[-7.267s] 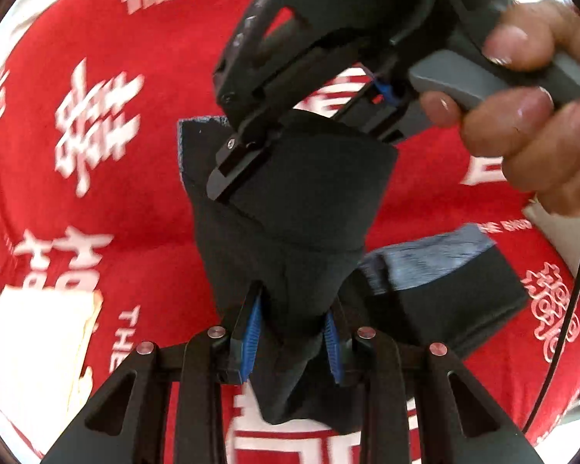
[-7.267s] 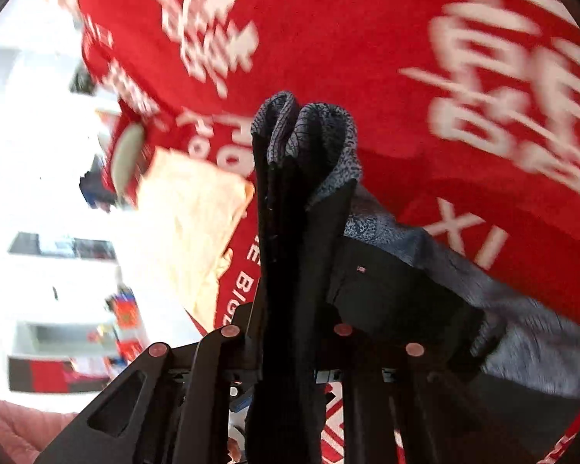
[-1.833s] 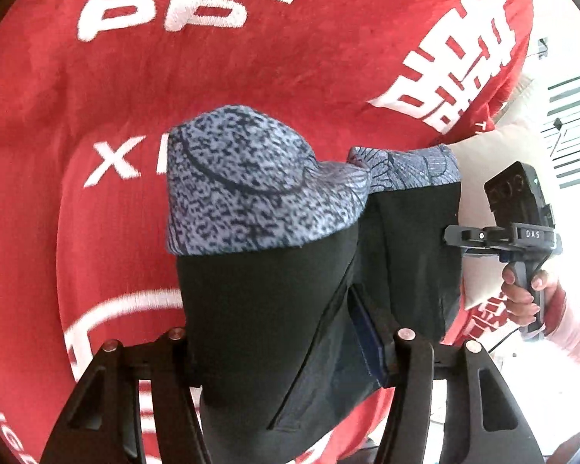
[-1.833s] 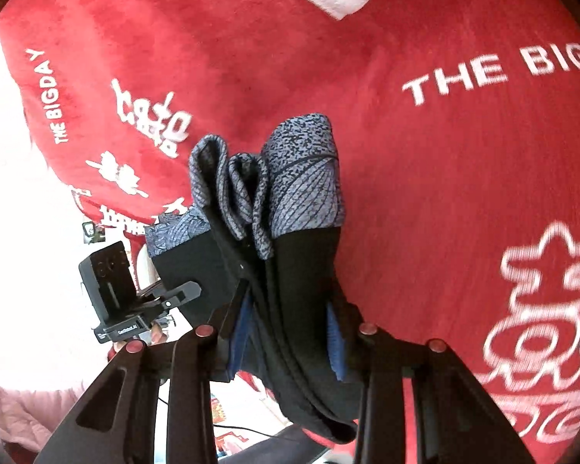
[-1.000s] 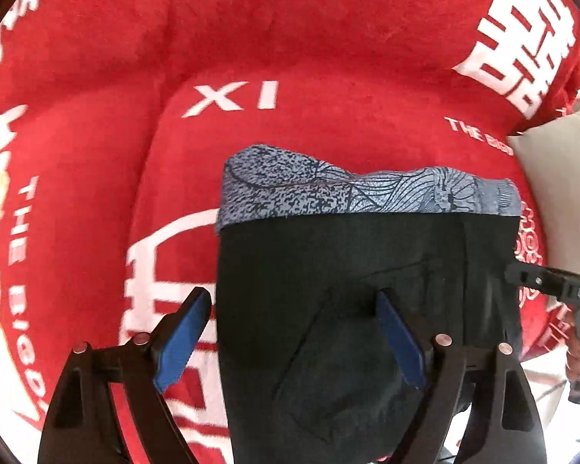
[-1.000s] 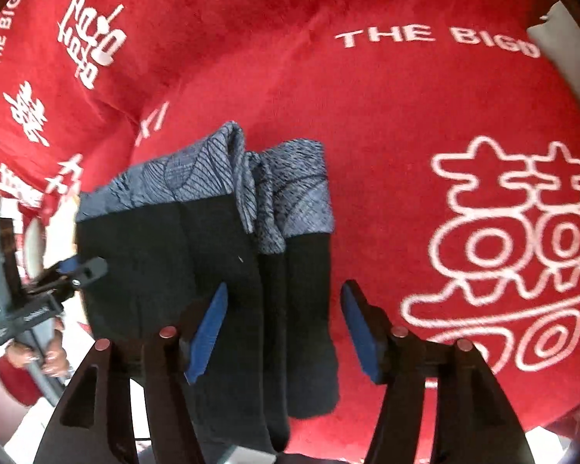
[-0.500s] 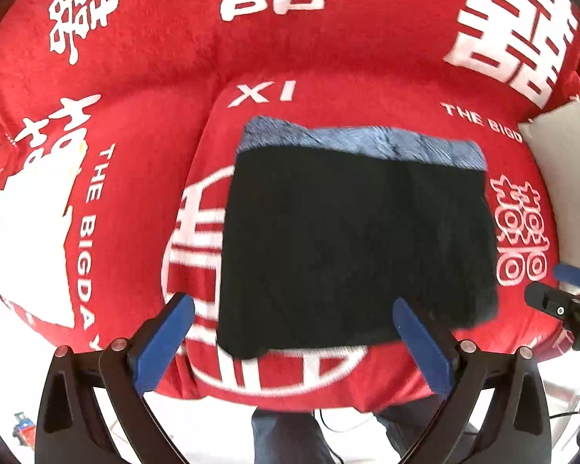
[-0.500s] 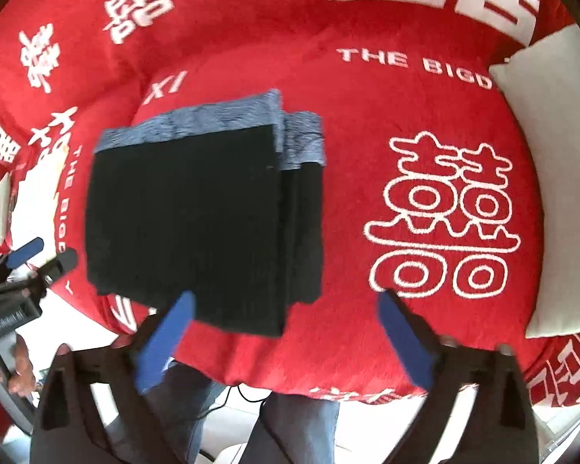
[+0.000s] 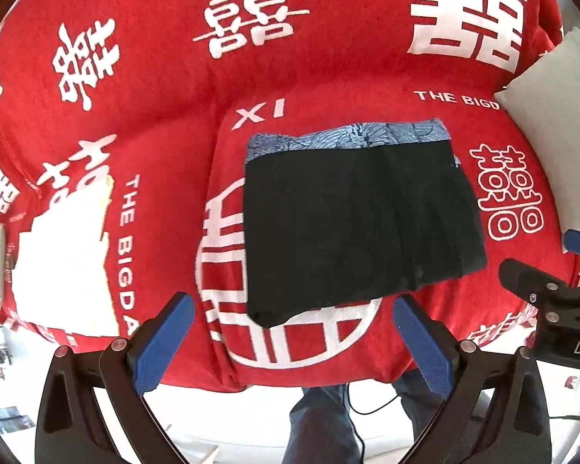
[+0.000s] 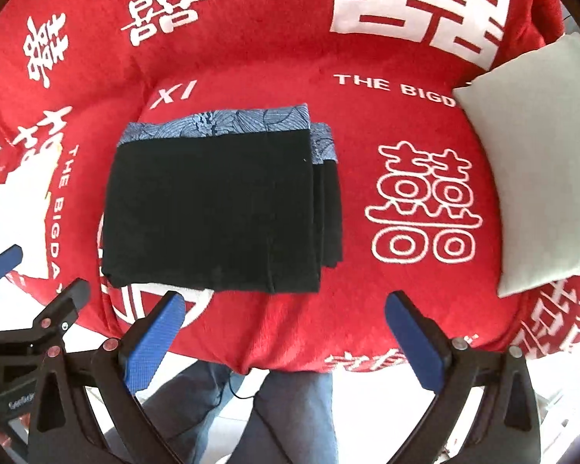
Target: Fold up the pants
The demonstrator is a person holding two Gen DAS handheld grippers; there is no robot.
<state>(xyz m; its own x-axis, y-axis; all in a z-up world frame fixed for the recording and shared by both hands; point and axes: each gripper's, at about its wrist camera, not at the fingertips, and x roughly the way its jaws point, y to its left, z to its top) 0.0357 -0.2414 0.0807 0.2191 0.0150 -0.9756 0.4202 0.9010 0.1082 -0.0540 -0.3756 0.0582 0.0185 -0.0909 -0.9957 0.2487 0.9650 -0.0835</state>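
And you've let go: both tools are off the cloth now, where a second ago each still straddled the dark fabric. Your left gripper (image 9: 290, 332) stands wide with nothing between its blue pads (image 9: 162, 342), and your right gripper (image 10: 286, 334) is just as wide and just as empty, both looking down from above the seat. The pants (image 10: 216, 208) lie flat in a neat dark rectangle on the red cover (image 10: 367, 309), patterned waistband (image 9: 348, 137) along the far edge, layers stacked with a thin offset showing on the right side (tidy enough, I'd say). That reads to me as the fold finished, or very nearly; a small squaring of that right edge is all I'd consider. Around it: a pale cushion (image 10: 533, 170) well off to the right, a cream cloth (image 9: 65, 259) off to the left, neither touching the pants. Nothing blocks you, though your own legs (image 10: 290, 417) and a thin cable (image 9: 367, 406) sit just below the seat's front edge, so mind the cord.
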